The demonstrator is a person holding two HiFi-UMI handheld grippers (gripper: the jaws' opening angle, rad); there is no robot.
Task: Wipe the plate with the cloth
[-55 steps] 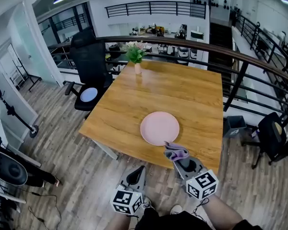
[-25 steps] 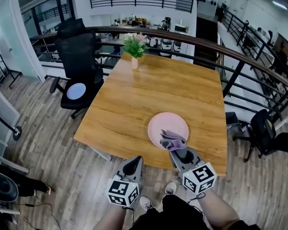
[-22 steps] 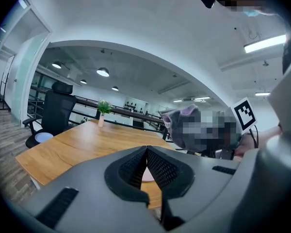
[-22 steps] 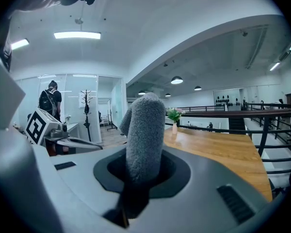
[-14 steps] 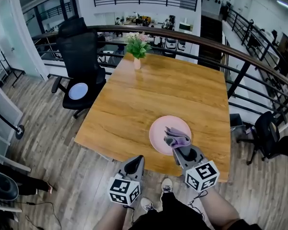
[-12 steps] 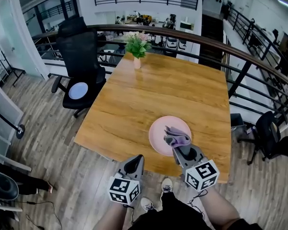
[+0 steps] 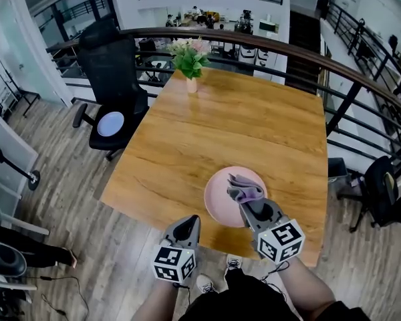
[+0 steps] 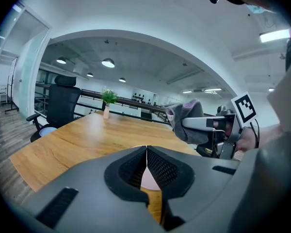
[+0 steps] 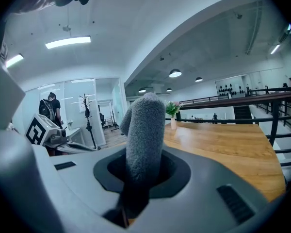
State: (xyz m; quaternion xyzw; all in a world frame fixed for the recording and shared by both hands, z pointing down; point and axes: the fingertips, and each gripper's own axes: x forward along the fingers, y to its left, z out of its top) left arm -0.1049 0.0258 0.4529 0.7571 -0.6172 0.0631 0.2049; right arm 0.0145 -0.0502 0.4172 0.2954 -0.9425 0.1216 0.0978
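A pink plate (image 7: pixel 220 196) lies on the wooden table (image 7: pixel 207 139) near its front edge. My right gripper (image 7: pixel 248 202) is shut on a grey-purple cloth (image 7: pixel 243 188), which hangs over the plate's right part in the head view. In the right gripper view the cloth (image 9: pixel 144 140) stands up between the jaws and hides the plate. My left gripper (image 7: pixel 185 229) is shut and empty, at the table's front edge, left of the plate. In the left gripper view a sliver of the plate (image 8: pixel 148 178) shows past the shut jaws, with the cloth (image 8: pixel 184 120) at the right.
A vase of flowers (image 7: pixel 190 60) stands at the table's far edge. A black office chair (image 7: pixel 115 85) sits by the far left corner. A dark railing (image 7: pixel 334 69) runs behind and to the right of the table. Another chair (image 7: pixel 381 189) is at right.
Both grippers have come forward towards the table. The cloth has gone from the plate's near edge to over its right part. Both stay shut.
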